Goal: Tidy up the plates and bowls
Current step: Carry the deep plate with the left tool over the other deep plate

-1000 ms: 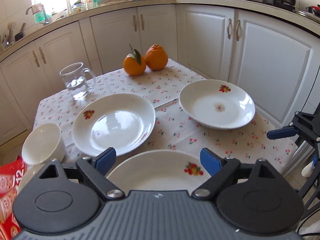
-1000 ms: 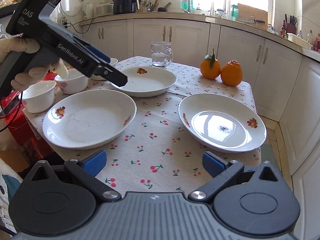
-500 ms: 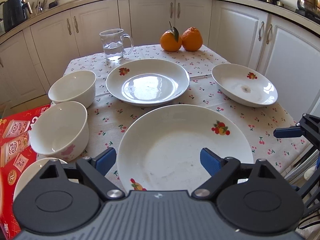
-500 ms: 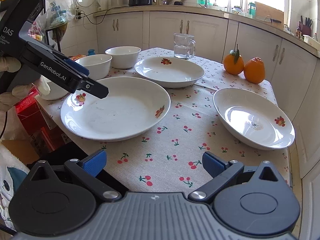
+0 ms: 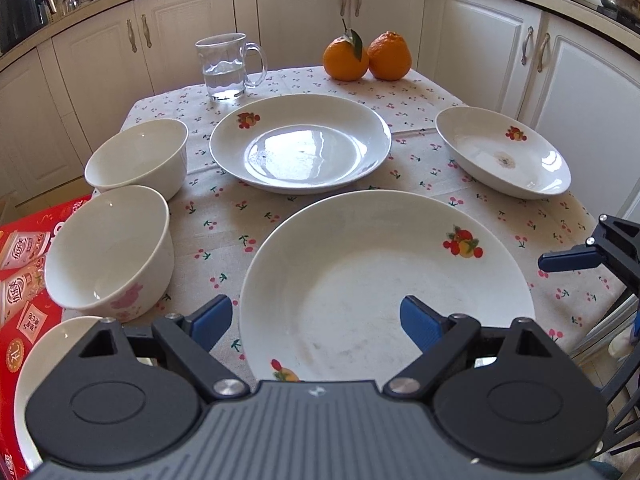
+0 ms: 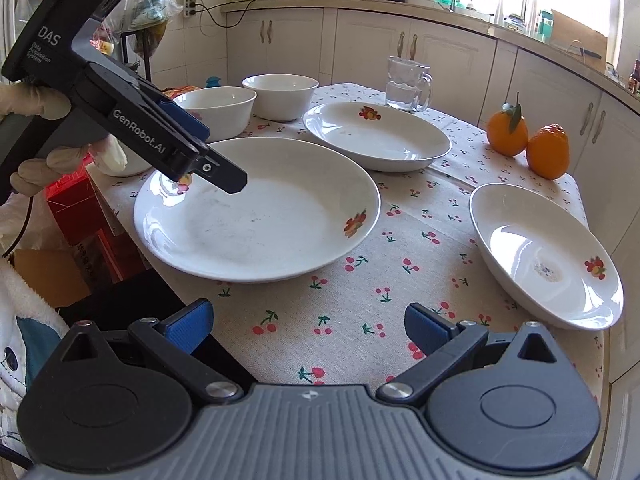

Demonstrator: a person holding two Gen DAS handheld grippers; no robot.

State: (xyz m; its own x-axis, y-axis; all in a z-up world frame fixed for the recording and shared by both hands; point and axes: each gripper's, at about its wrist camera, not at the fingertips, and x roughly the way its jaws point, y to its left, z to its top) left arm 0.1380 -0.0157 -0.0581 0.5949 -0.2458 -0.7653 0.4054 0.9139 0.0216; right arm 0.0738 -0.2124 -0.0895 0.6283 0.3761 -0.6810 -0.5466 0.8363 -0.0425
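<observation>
Three white fruit-print plates lie on the cherry-print tablecloth: a large near plate [image 5: 384,280] [image 6: 256,208], a middle plate [image 5: 300,142] [image 6: 376,136] and a smaller right plate [image 5: 502,152] [image 6: 544,252]. Two white bowls [image 5: 110,252] [image 5: 138,158] stand at the left, seen also in the right wrist view [image 6: 216,110] [image 6: 280,94]. A third white dish [image 5: 44,360] shows at the lower left. My left gripper [image 5: 316,320] is open, hovering over the near plate's near rim. My right gripper [image 6: 308,328] is open and empty over the cloth at the table's front edge.
A glass mug of water [image 5: 224,68] and two oranges [image 5: 366,58] stand at the table's far side. A red box [image 5: 20,264] sits left of the table. White cabinets [image 5: 480,48] surround it. The table edge [image 6: 132,240] drops off near the left plate.
The left gripper has swung left and lowered toward the near plate, bringing the bowls into view. The right gripper has moved closer and turned left. Both stay open.
</observation>
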